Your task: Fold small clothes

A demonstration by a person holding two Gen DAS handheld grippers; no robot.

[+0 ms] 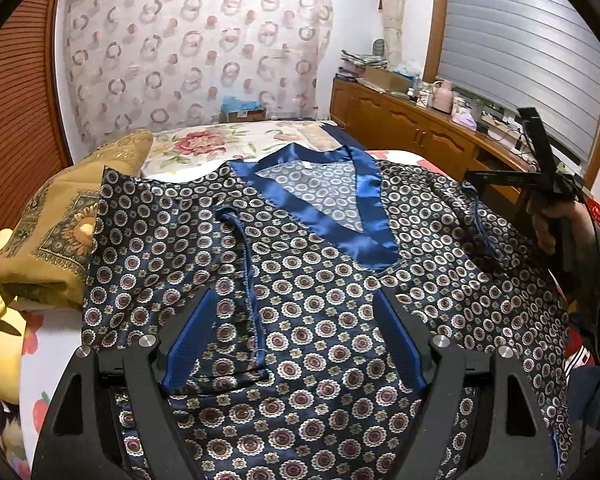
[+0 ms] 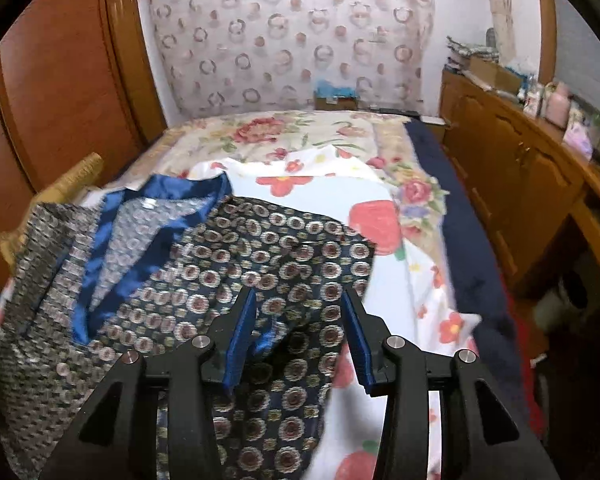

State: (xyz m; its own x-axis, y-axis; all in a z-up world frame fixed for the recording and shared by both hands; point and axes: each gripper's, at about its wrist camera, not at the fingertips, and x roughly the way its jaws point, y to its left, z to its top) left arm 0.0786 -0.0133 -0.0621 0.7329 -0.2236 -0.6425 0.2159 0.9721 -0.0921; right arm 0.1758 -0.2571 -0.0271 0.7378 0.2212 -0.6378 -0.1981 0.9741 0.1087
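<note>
Left gripper wide, empty, over shirt mid-frame on bed | right gripper part open, holds nothing, over sleeve | shirt likely light, limp, slippery satin | pinch hemmed sleeve edge or blue collar

You are in a home bedroom: a bed with a flowered sheet fills the middle, a patterned curtain hangs at the far wall, and a cluttered wooden cabinet runs along the right.
</note>
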